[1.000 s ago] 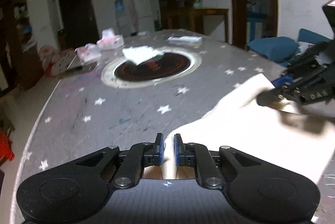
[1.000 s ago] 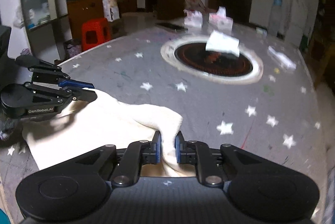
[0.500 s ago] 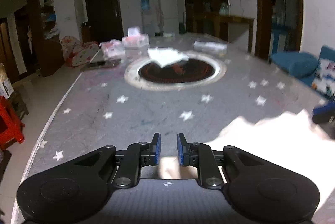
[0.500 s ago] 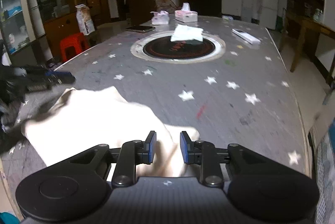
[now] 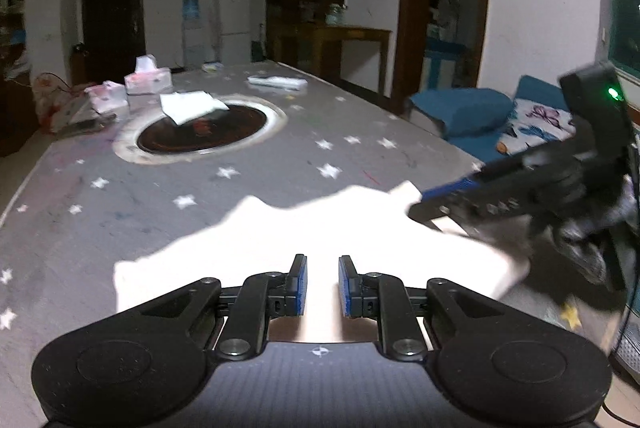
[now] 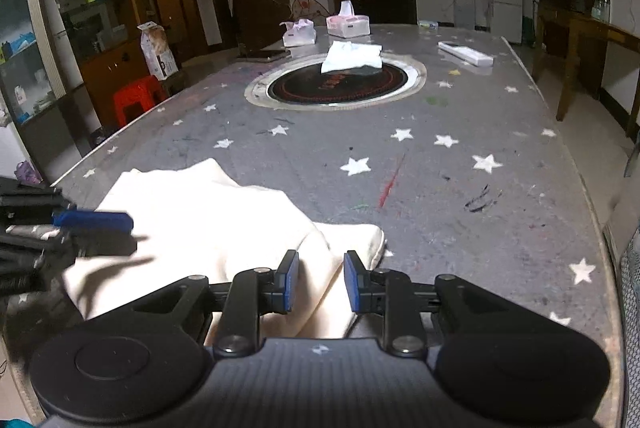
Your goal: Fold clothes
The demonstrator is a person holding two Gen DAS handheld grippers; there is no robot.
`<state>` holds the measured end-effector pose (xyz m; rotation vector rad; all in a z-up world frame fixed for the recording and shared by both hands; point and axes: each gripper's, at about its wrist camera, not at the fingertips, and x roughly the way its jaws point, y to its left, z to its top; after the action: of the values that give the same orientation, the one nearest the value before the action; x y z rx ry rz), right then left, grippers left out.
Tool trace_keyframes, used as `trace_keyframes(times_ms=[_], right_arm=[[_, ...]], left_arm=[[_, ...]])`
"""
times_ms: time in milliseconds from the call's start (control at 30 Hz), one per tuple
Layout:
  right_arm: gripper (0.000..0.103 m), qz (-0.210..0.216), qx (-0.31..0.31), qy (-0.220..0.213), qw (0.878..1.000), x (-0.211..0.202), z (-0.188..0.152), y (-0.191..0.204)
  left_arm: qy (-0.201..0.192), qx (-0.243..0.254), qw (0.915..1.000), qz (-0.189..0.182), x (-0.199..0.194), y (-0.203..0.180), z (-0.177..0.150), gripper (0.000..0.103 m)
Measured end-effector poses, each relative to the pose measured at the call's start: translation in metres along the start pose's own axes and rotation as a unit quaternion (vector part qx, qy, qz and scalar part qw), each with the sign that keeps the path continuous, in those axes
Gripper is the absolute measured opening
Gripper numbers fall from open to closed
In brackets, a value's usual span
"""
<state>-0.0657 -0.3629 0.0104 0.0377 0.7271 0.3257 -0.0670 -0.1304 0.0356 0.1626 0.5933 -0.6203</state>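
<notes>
my left hand-held gripper hangs spread over the cream garment, pinching nothing. my right hand-held gripper is spread too, its blue pads either side of a raised fold of the same cloth. the garment lies bunched on the near edge of the star-patterned desk, directly beneath both. farther ahead, a white folded cloth rests on the round inset.

The left tool hovers with jaws apart over a cream cloth on the star-patterned desk; the right tool reaches its far edge.
</notes>
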Motion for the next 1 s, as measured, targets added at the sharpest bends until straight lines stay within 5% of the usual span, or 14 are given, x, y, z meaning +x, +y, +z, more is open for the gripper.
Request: trace_keyframes(times_ms=[100, 200, 367, 533, 700, 833, 1000], right_arm=[[0.023, 0.004, 0.0, 0.001, 1.0, 0.004, -0.002, 0.001], [0.006, -0.003, -0.009, -0.007, 1.0, 0.002, -0.002, 0.004], [0.004, -0.048, -0.043, -0.035, 0.997, -0.014, 0.006, 0.014], [0.001, -0.092, -0.063, -0.009, 0.994, 0.002, -0.001, 0.014], [0.002, -0.078, -0.039, -0.033, 0.996, -0.009, 0.003, 0.011], [0.006, -0.023, -0.04, -0.049, 0.998, -0.021, 0.016, 0.024], [0.006, 0.01, -0.035, -0.029, 0.999, 0.003, 0.019, 0.034]], left_arm=[[0.009, 0.0, 1.0, 0.001, 0.004, -0.003, -0.007, 0.02], [0.013, 0.001, 0.9999, 0.001, 0.005, -0.003, -0.008, 0.02], [0.013, 0.001, 0.9999, -0.002, 0.005, -0.002, -0.008, 0.021], [0.017, 0.0, 0.9998, -0.004, 0.009, -0.003, -0.01, 0.023], [0.023, -0.008, 0.9996, -0.012, 0.008, 0.001, -0.004, 0.023], [0.012, -0.015, 0.9998, -0.004, 0.009, 0.008, 0.01, 0.023], [0.0, -0.043, 0.999, 0.009, 0.019, 0.026, 0.03, 0.023]])
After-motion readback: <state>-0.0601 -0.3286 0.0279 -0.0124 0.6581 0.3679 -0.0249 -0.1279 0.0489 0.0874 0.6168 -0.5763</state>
